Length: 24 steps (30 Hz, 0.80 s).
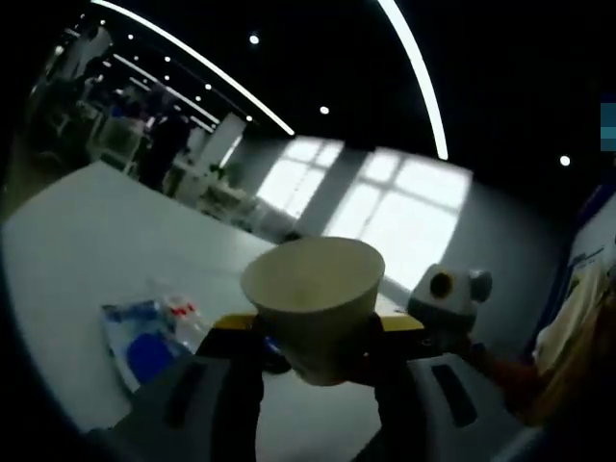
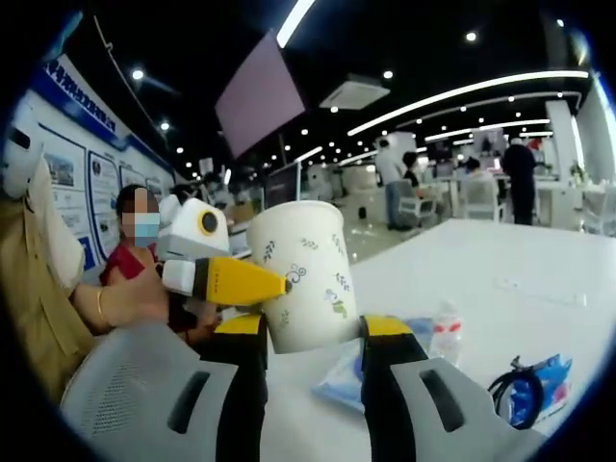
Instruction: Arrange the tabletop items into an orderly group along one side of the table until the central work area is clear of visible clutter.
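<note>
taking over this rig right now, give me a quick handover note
Left tool: jaws on either side of the paper cup, apparently pinching it.
Right tool: jaws closed against the same cup near its base, so both tools appear to hold it, lifted off the white table.
On the table: blue packet, small clear bottle, black cable loop, lying loosely together.
Done: cup picked up.
Left: let one tool release, set the cup at the table's side, then line up the packet, bottle and cable beside it.
</note>
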Each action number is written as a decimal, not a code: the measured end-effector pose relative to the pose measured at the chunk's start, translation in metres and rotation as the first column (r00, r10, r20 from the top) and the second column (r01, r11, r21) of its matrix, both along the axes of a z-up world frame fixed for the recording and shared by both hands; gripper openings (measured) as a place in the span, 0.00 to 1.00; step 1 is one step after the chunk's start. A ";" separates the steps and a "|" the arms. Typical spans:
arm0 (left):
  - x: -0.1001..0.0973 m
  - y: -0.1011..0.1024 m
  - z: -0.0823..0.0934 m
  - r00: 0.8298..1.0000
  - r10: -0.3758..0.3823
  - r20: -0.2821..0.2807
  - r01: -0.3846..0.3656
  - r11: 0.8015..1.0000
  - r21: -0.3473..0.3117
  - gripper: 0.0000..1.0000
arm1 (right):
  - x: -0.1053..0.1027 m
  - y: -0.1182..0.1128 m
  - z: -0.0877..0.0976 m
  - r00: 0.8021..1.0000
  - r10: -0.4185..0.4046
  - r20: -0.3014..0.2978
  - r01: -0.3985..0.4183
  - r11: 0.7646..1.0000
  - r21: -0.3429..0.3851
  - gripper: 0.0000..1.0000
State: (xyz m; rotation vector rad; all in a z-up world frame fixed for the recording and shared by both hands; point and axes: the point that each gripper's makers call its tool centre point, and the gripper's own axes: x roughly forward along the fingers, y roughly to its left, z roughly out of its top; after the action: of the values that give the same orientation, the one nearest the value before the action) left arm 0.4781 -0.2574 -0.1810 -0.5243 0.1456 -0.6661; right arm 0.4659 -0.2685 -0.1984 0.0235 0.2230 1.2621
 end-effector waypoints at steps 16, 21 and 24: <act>0.002 0.004 -0.004 0.999 0.028 0.019 -0.029 0.997 0.076 0.39 | 0.019 -0.013 -0.025 0.995 -0.095 0.026 0.097 0.988 -0.116 0.69; 0.002 0.006 -0.005 0.999 0.038 0.026 -0.040 0.995 0.092 0.40 | 0.032 -0.025 -0.031 0.986 -0.166 0.027 0.169 0.975 -0.147 0.89; 0.003 0.006 -0.006 0.999 0.039 0.027 -0.042 0.994 0.105 0.40 | 0.035 -0.030 -0.032 0.983 -0.181 0.025 0.183 0.971 -0.154 0.91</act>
State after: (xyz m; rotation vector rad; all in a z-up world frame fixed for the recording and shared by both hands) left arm 0.4806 -0.2514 -0.1866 -0.4160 0.1458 -0.6214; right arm 0.5007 -0.2981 -0.2304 -0.0953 0.3031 1.0591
